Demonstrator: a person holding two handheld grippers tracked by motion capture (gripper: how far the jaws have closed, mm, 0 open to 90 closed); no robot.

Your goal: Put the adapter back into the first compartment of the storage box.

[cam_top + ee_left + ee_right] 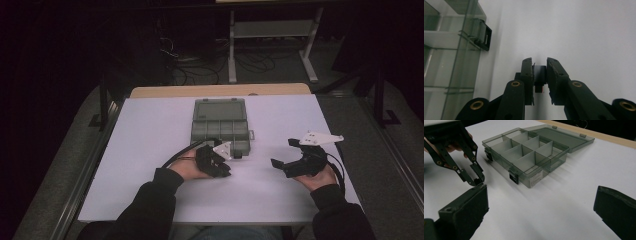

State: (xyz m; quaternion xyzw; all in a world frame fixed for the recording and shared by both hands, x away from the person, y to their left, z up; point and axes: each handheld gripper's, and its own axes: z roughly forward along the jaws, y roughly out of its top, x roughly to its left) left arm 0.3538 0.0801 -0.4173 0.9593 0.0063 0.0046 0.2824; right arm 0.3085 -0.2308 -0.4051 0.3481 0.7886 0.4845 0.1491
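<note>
**Small black part pinched beside the open organiser box**

A small black part (pixel 539 75) is pinched in the left hand-held gripper (pixel 539 63), low over the white worktop (pixel 150 150). The compartment box (pixel 220 129), lid laid open, is seen just beyond that hand-held gripper and nearer to it than to the right hand-held gripper (pixel 285 152), whose jaws are spread wide and empty. The box's near compartments are judged the likely destination.

Looks like a lab or test room, dark all around. White table top (pixel 150 190) set on a wooden one (pixel 220 90). Black cables (pixel 200 70) tangled on the floor behind. Legs of a plain grey bench (pixel 272 30) at the back. Metal rails (pixel 87 165) along both sides.
</note>
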